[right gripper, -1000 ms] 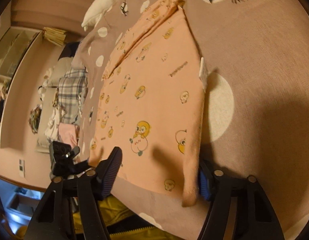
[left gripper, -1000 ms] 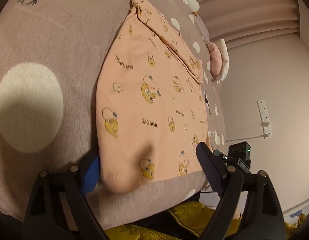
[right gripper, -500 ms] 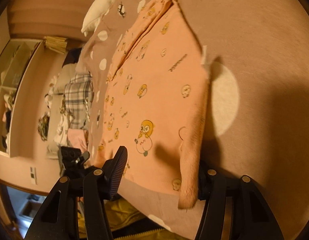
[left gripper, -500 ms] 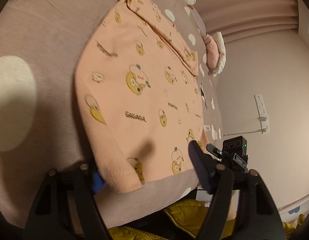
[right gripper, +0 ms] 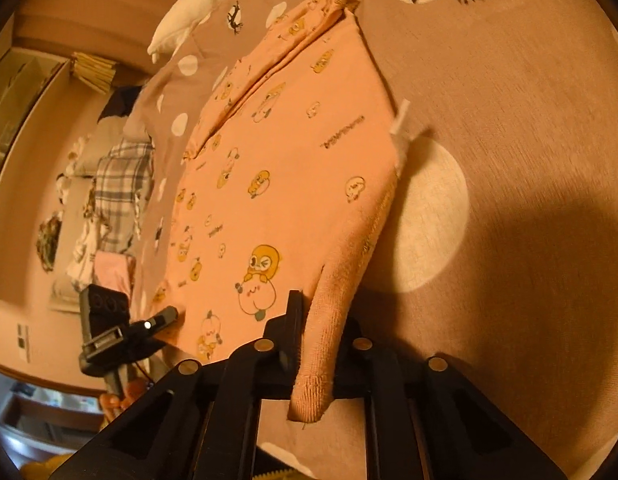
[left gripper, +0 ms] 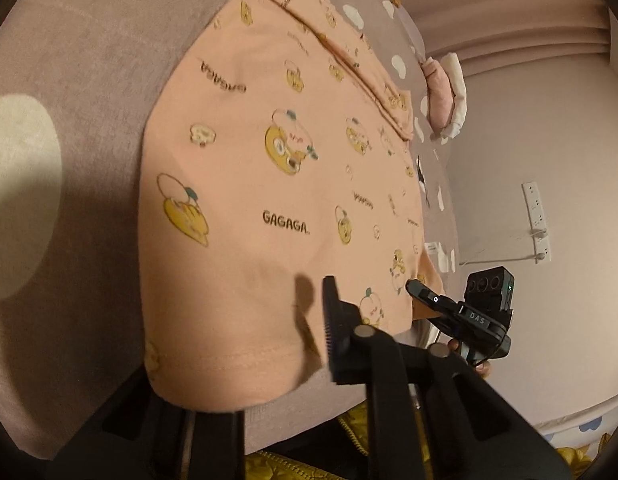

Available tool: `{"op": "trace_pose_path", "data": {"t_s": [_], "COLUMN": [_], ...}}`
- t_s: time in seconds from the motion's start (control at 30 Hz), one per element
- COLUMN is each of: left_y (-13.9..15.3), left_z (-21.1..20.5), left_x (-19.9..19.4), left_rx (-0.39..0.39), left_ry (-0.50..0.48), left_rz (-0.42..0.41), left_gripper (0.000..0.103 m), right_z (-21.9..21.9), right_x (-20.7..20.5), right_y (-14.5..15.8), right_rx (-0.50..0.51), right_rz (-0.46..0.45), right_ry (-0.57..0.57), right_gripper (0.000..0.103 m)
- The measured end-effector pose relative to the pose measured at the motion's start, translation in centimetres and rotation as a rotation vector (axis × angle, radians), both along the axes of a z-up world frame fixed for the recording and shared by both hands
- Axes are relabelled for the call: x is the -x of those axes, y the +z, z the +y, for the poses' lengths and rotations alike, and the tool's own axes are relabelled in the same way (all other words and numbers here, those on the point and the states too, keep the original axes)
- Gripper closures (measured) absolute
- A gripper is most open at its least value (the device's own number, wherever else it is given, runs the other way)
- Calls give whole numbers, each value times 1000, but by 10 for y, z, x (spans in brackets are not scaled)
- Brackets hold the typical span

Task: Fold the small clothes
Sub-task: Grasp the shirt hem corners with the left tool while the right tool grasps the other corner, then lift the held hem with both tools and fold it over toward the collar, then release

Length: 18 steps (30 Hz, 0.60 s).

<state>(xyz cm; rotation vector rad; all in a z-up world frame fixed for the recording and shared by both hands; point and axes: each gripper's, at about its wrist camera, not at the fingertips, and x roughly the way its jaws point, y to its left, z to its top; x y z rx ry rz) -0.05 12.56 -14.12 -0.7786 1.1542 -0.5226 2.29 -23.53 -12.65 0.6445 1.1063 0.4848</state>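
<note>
A peach garment [left gripper: 269,160] printed with cartoon animals lies flat on a taupe bedspread [left gripper: 69,60] with white dots. Its near hem corner bunches over my left gripper [left gripper: 285,360]. The jaws are closing on that hem, and one finger is hidden under the cloth. In the right wrist view the same garment [right gripper: 293,168] has its other near corner pinched in my right gripper [right gripper: 319,332], shut, with a ribbed edge hanging down between the fingers. Each gripper's tip also shows in the other's view, at the garment's far hem corner: the right gripper [left gripper: 421,288] and the left gripper [right gripper: 165,316].
The bed's near edge runs just under both grippers, with yellow padded fabric [left gripper: 293,468] below it. A white pillow [right gripper: 197,12] lies at the head of the bed. Plaid and other clothes [right gripper: 121,184] are piled beyond the far side. A pink-and-white item [left gripper: 441,92] rests near the wall.
Both grippers went from wide open around the hem corners to closed on them. The near corners now bunch up between the fingers.
</note>
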Motion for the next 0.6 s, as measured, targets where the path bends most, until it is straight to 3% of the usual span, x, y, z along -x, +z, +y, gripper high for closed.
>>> {"op": "trace_pose_path", "data": {"t_s": [0.17, 0.27, 0.4, 0.6], "left_y": [18, 18, -2, -7], "left_z": [1, 1, 5, 16], "left_x": [-2, -9, -13, -6], "left_rx": [25, 11, 28, 52], "left_ry": [7, 24, 57, 87], "left_rz": [-64, -56, 23, 36], "left_gripper": [96, 96, 96, 102], "right_z": [8, 14, 20, 21], "right_x": [-3, -7, -14, -12], "right_y": [25, 36, 36, 26], "right_rx": [-31, -30, -31, -48], "right_rz": [-110, -156, -159, -135], "right_ry": [25, 34, 39, 33], "right_gripper": [94, 94, 94, 94]}}
